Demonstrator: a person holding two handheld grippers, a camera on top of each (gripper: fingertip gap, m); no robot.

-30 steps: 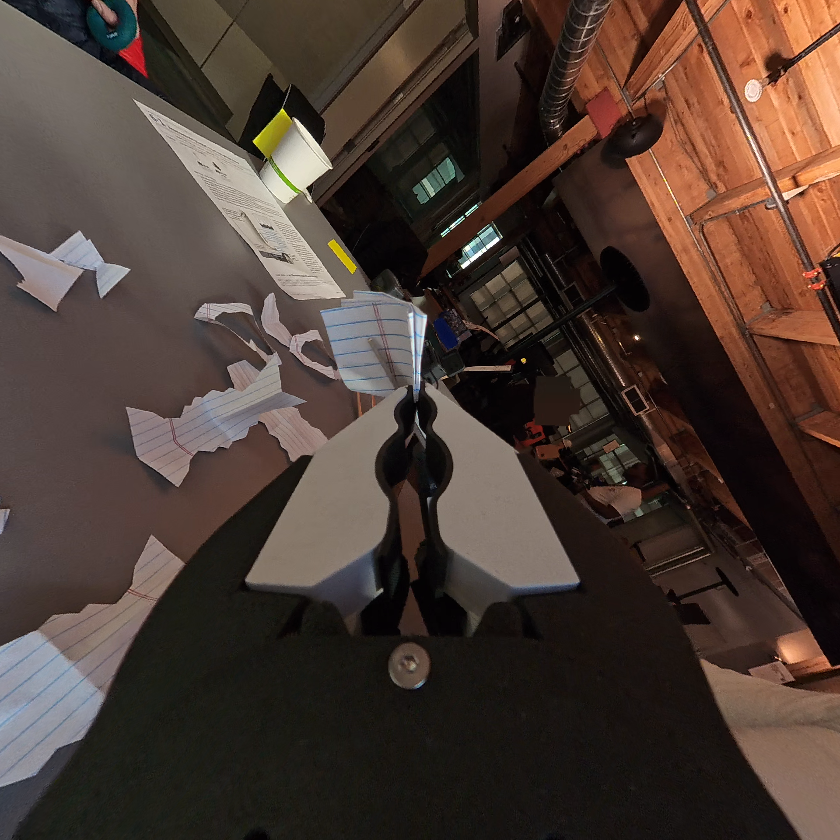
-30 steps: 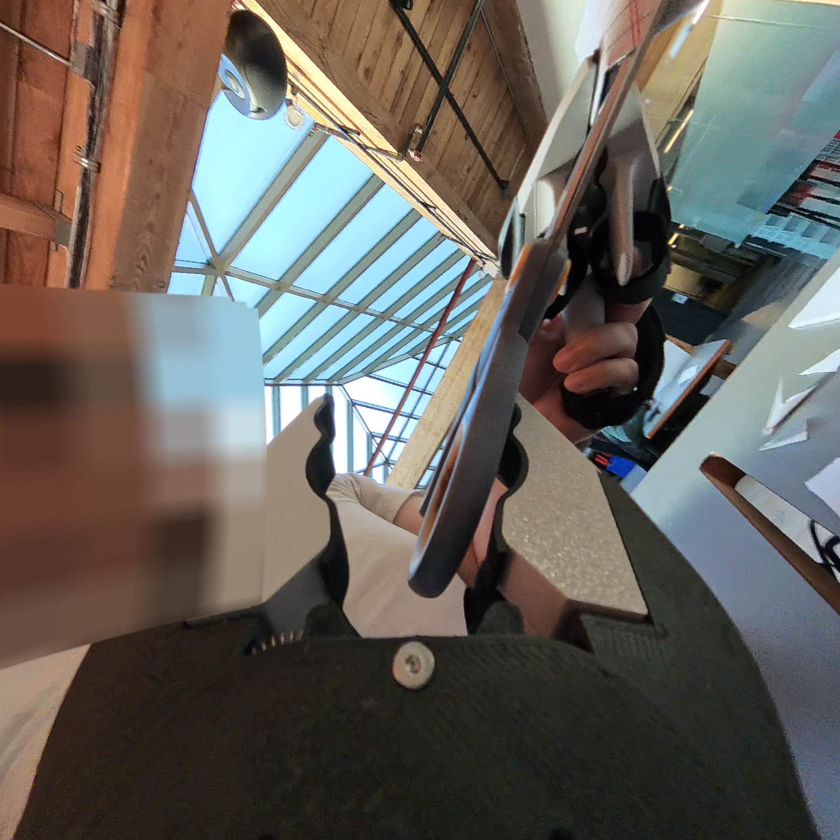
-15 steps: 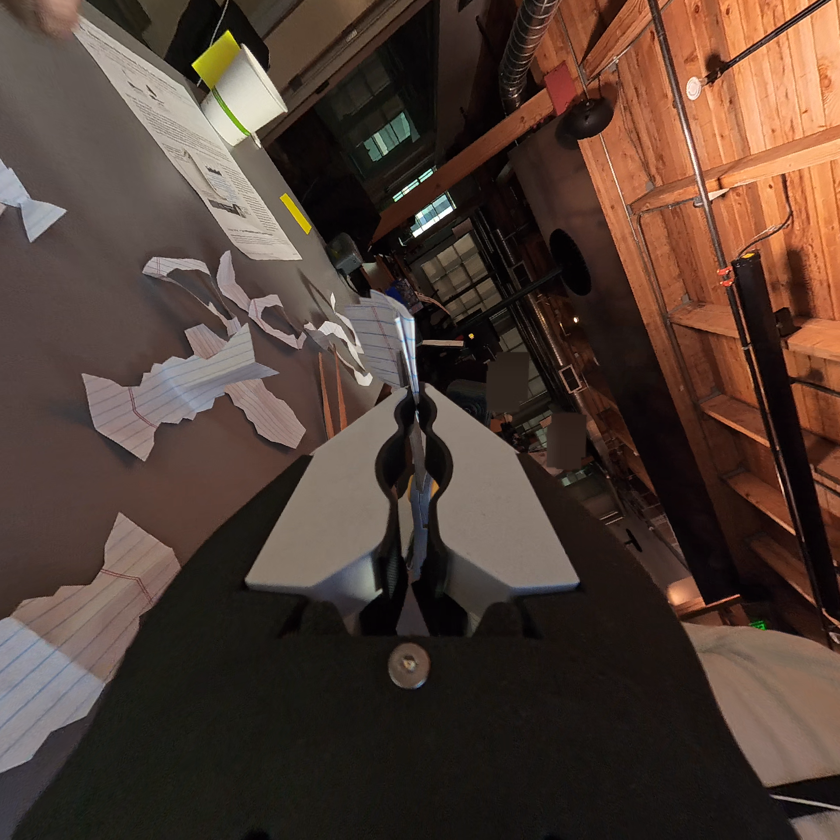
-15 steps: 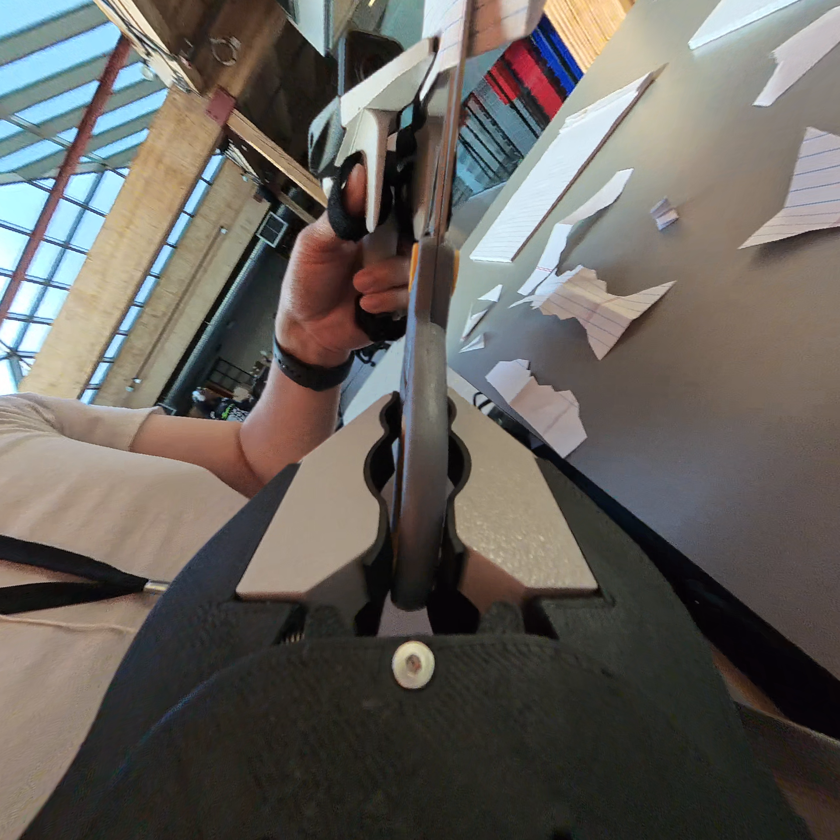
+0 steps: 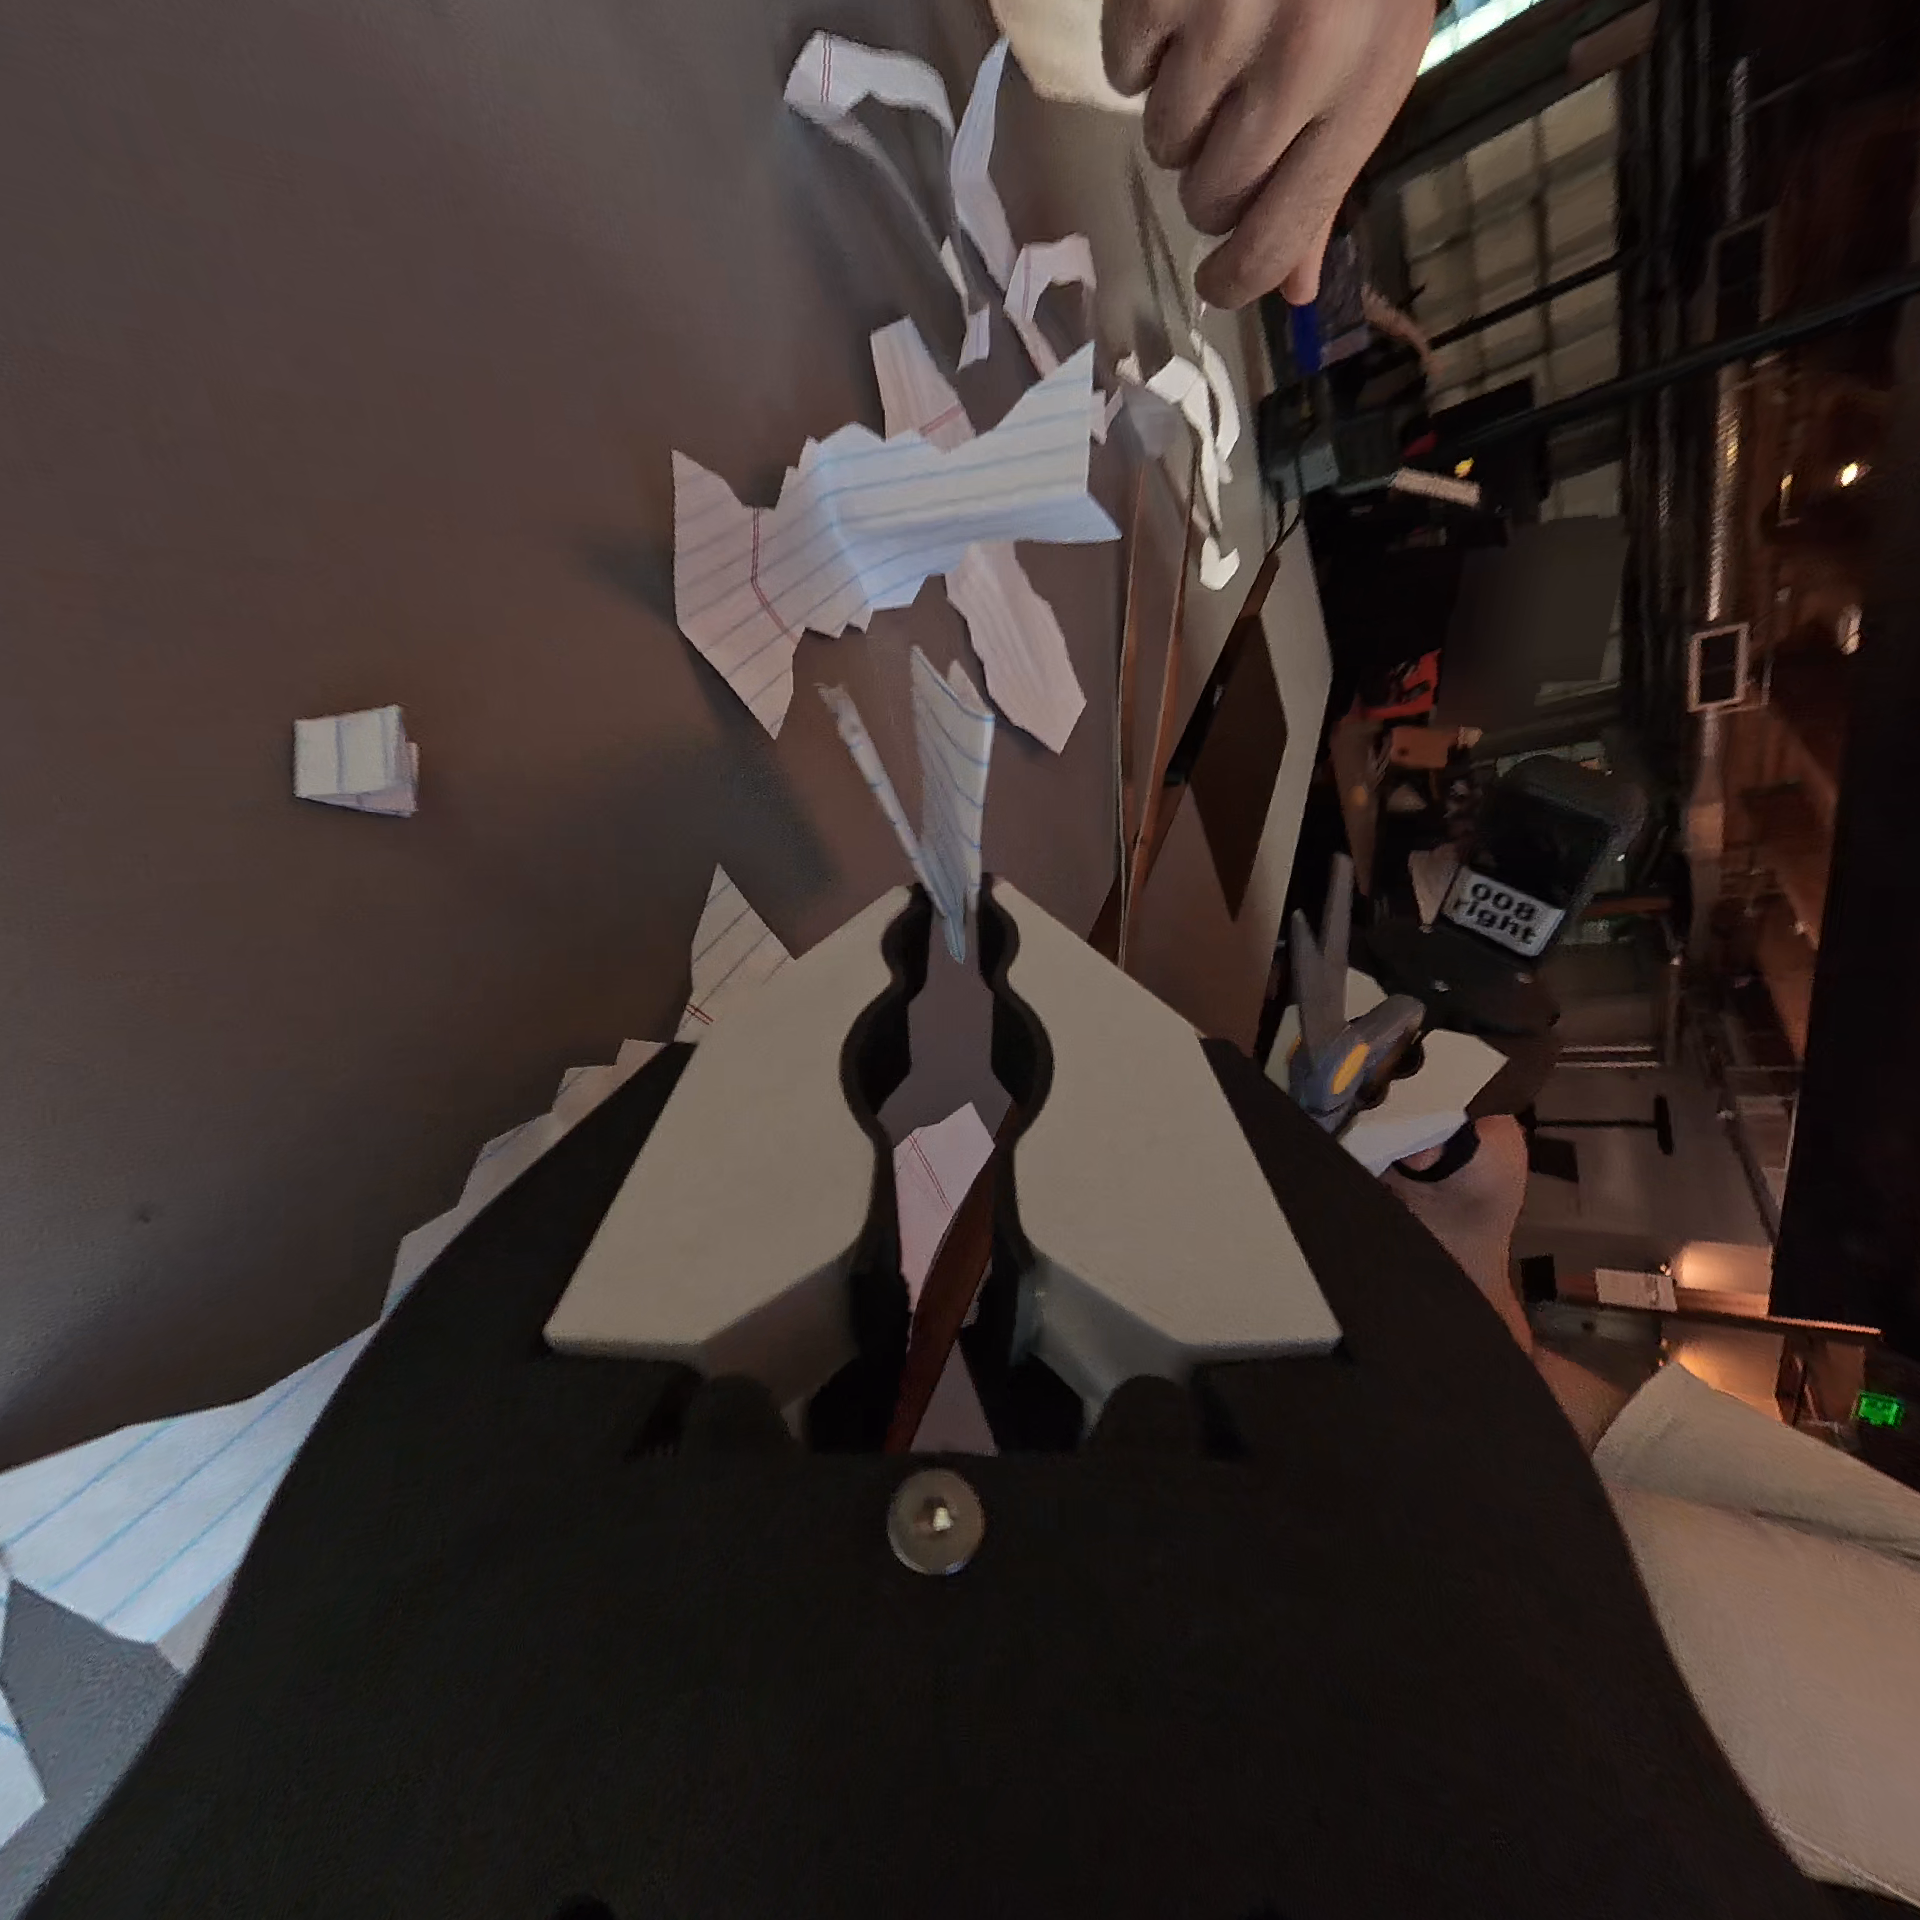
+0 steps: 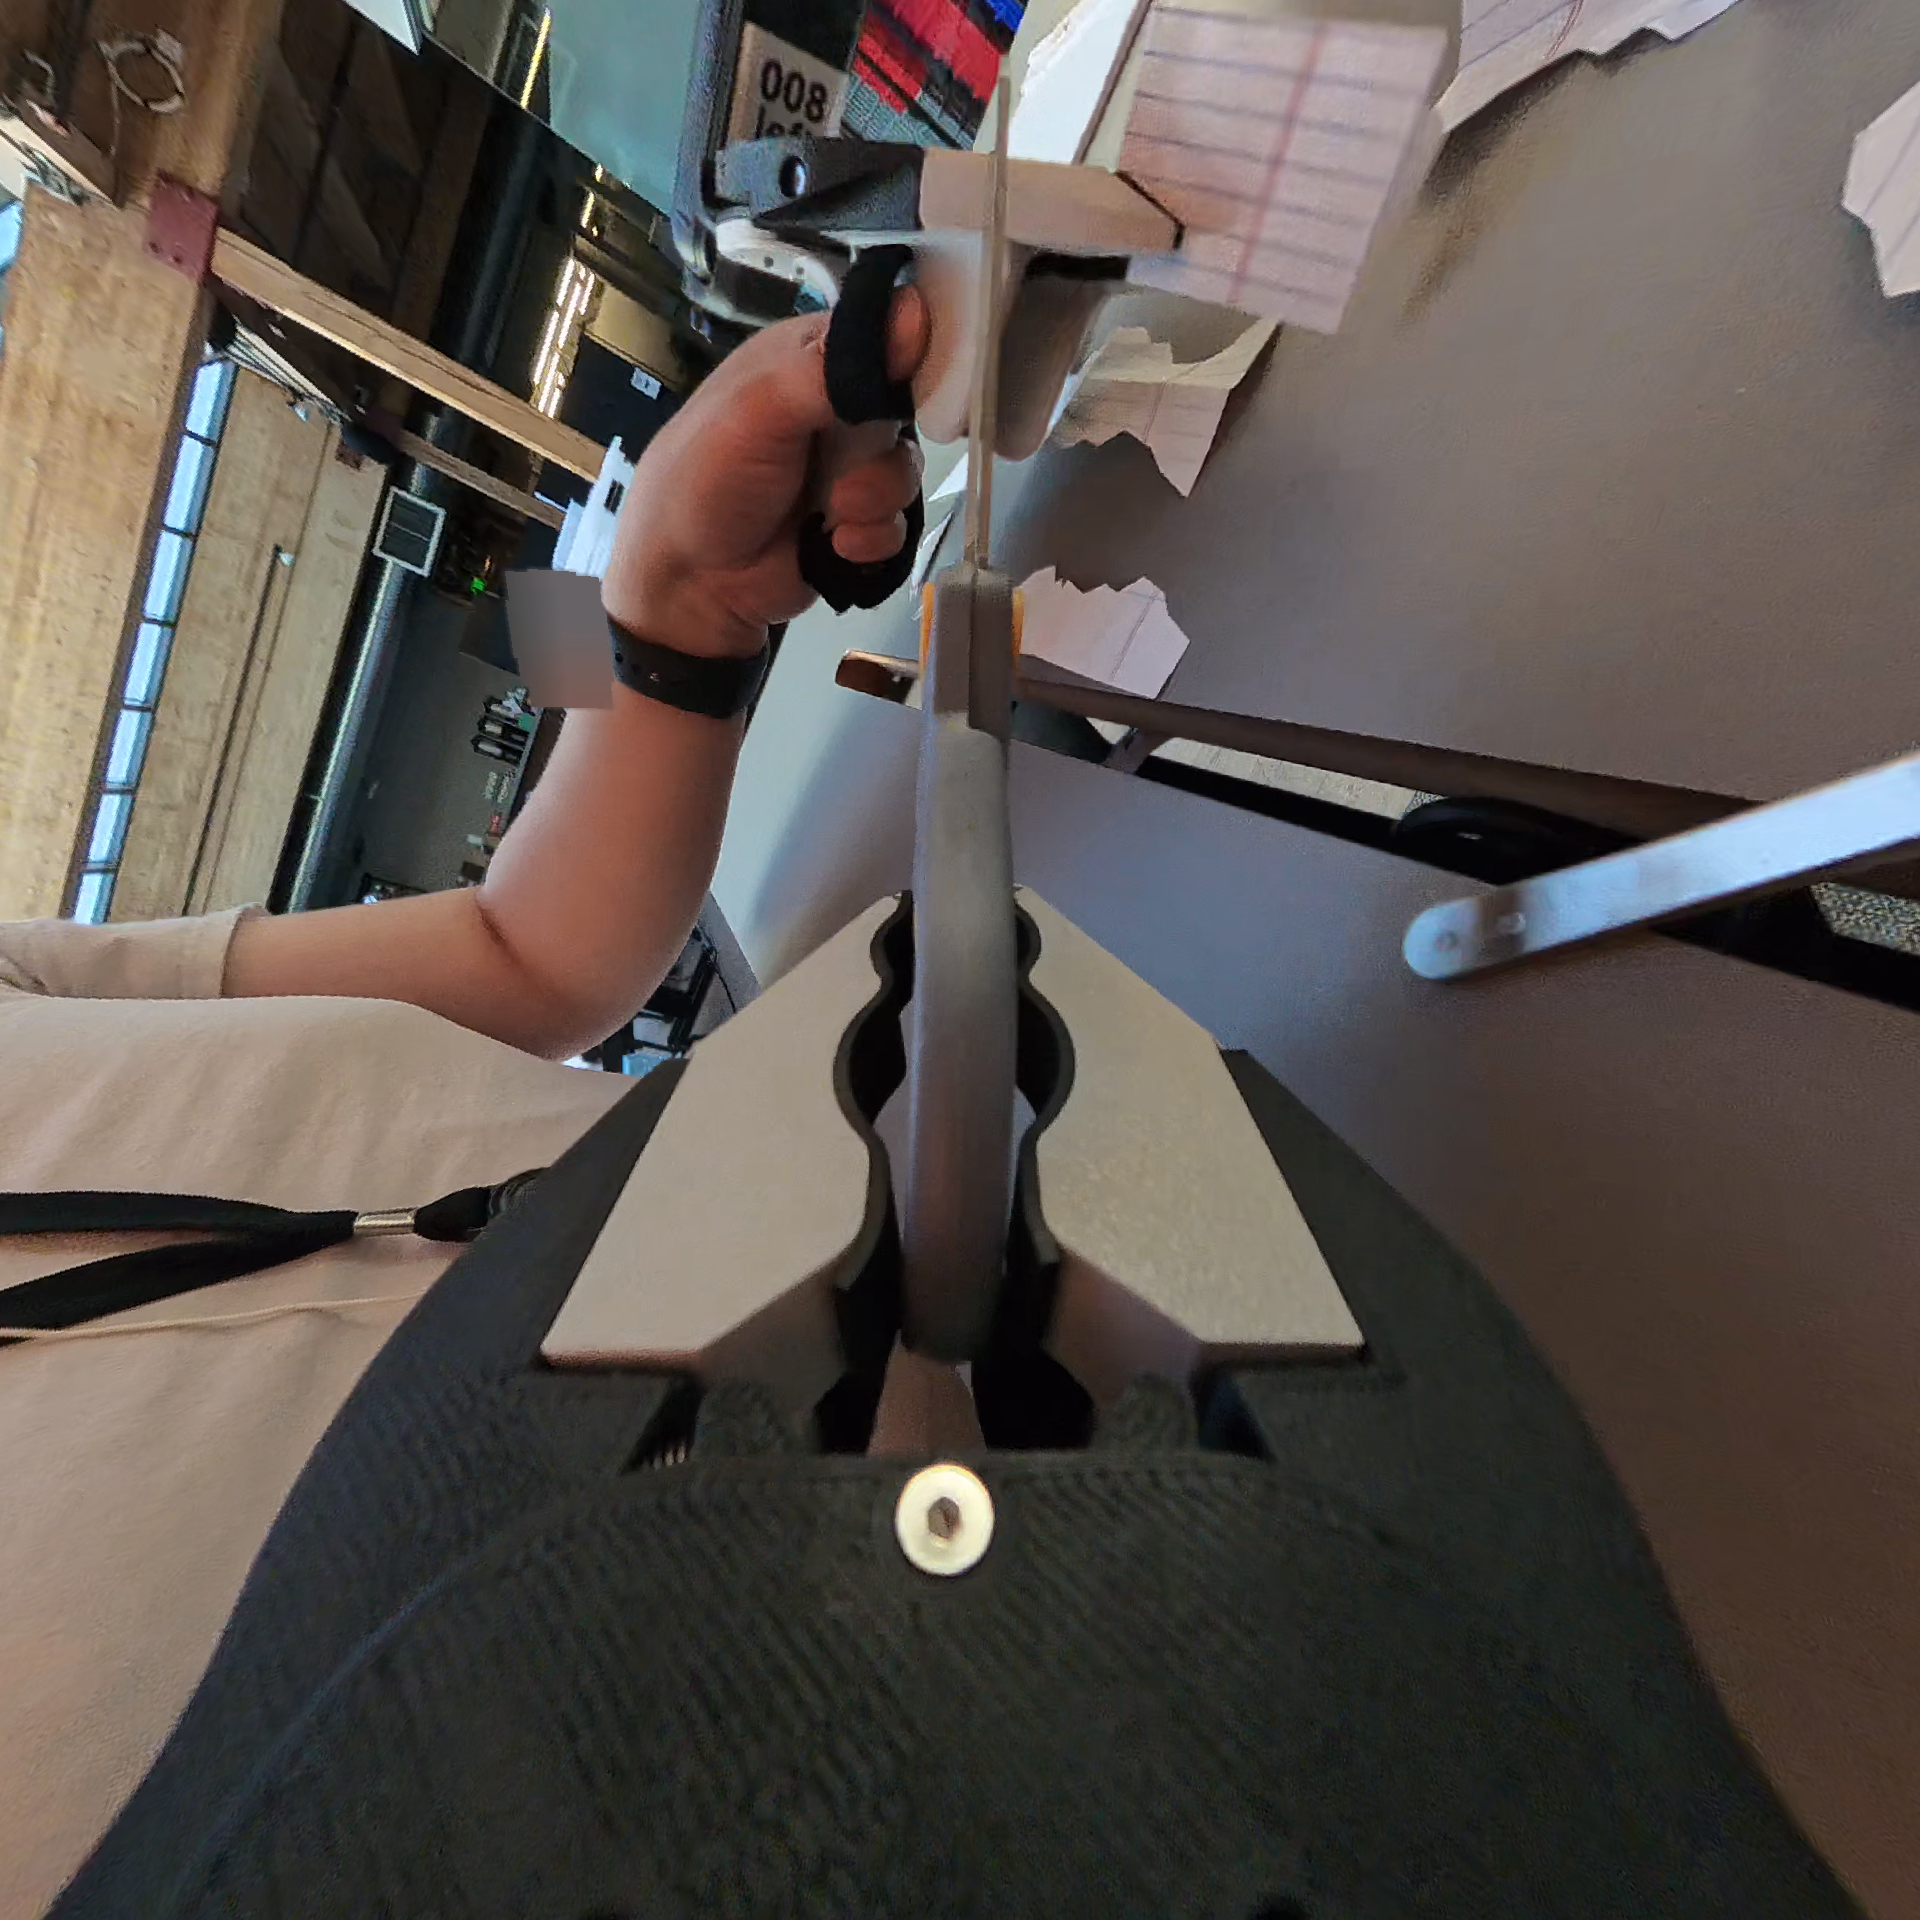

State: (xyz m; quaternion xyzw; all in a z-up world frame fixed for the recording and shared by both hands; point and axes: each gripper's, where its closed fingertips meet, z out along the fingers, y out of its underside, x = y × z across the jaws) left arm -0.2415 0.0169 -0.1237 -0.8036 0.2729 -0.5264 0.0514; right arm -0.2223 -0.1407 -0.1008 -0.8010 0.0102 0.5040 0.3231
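My left gripper (image 5: 951, 904) pinches the tip of a small folded lined paper (image 5: 951, 790) just above the dark grey table (image 5: 312, 312); its jaws stand slightly apart around the paper. In the right wrist view this gripper (image 6: 1174, 239) shows at the top in a hand (image 6: 769, 499), with the paper (image 6: 1278, 156) sticking out of it. My right gripper (image 6: 961, 914) is shut on the grey handle of scissors (image 6: 961, 1039), whose thin blades point at the left gripper. The scissors (image 5: 1330, 997) also show at the right of the left wrist view.
Several cut lined-paper scraps (image 5: 883, 530) lie on the table, with a small folded piece (image 5: 353, 758) to the left and a larger sheet (image 5: 156, 1496) at the lower left. Another hand (image 5: 1247, 135) reaches in at the top. A metal bar (image 6: 1662, 894) crosses below the table edge. The tips of one gripper are about 15 cm away from the tips of the other. It is some 9 cm from my left tips to the small folded piece (image 5: 353, 758).
My left gripper has swung down towards the table with the paper, and its jaws look slightly wider. The scissors stay gripped. A hand has come into the top of the left view.
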